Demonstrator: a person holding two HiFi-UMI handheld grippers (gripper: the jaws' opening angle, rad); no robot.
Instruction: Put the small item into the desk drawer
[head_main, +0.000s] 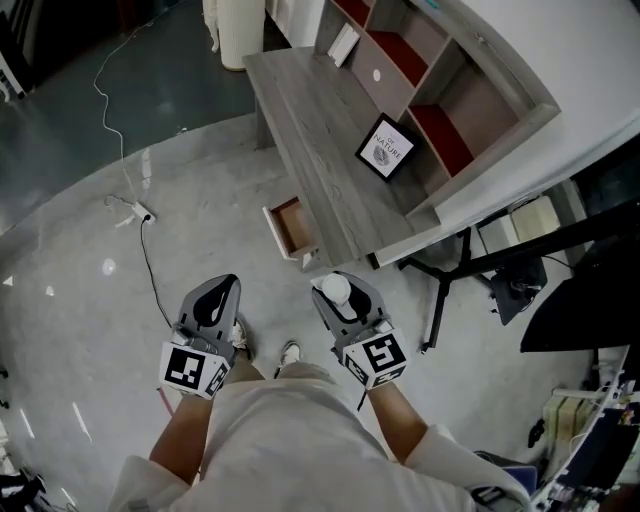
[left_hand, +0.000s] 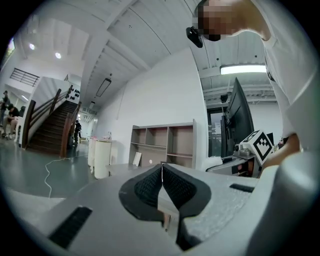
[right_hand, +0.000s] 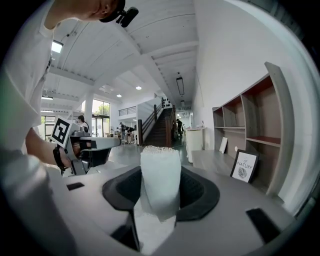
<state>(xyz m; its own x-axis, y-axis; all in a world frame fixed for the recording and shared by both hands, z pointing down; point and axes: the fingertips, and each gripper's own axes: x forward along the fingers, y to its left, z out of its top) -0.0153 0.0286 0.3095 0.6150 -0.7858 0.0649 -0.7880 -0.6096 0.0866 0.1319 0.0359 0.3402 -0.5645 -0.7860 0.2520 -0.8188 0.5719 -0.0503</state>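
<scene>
Jaws of right gripper (head_main: 338, 296) pinch the small item (right_hand: 160, 182), perhaps foam; left gripper (left_hand: 161, 186) jaws press together; slack grip could drop it short of the centre-frame drawer (head_main: 292, 226).

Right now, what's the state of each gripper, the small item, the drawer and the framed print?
right gripper: shut on the small item
small item: upright between the right jaws, not in the drawer yet
left gripper: shut, empty
drawer: pulled open
framed print: standing on the desk
</scene>
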